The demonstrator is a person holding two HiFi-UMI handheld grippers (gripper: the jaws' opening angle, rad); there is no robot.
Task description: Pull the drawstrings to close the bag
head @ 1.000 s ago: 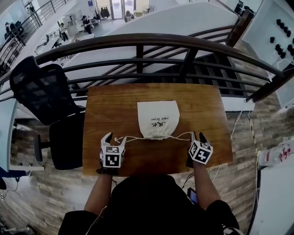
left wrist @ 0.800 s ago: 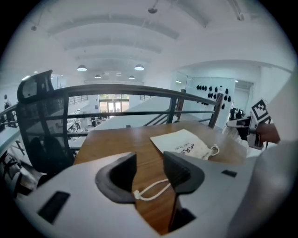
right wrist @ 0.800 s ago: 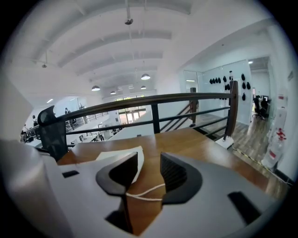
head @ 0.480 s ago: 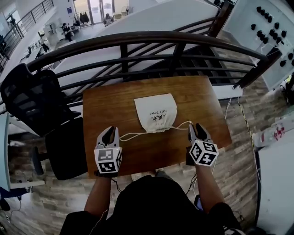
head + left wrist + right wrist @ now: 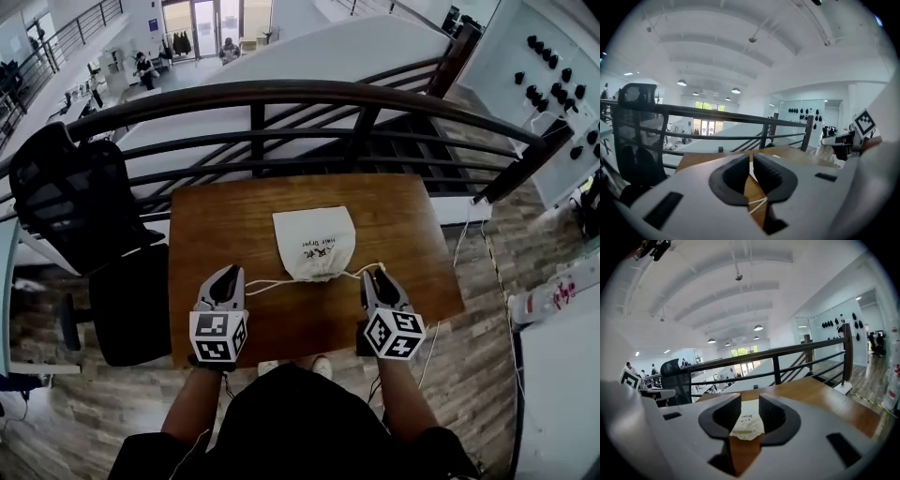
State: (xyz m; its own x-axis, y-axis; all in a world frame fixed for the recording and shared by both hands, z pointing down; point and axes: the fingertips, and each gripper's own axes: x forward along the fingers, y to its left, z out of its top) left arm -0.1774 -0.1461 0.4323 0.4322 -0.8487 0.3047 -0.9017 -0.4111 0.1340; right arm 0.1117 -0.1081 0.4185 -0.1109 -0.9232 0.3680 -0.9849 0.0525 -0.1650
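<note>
Head view puts the table (image 5: 216, 225) square in front of you. The bag (image 5: 314, 242) lies flat near its middle with the mouth turned toward you. That placing makes sense: a cord leaves the mouth on either side, so each runs straight to the hand on its side. The mouth already looks gathered, though I can't tell whether it is fully closed.

Your left hand-held gripper (image 5: 228, 274) sits off the bag's near left corner, aimed a little downward. Its jaws have just been closing and now stand almost together. In the left gripper view the left cord (image 5: 267, 280) passes between them, so I read it as pinched.

Your right hand-held gripper (image 5: 373, 275) mirrors it off the near right corner. Its jaws have also been closing but stand partly apart. The right gripper view shows only the bag beyond the gap, with no cord pressed by the pads. The right cord (image 5: 361, 271) reaches that gripper's tip in the head view, so the gripper seems placed to catch it.

With only one side gripped, a pull would likely drag the bag sideways, so secure the right cord first.
</note>
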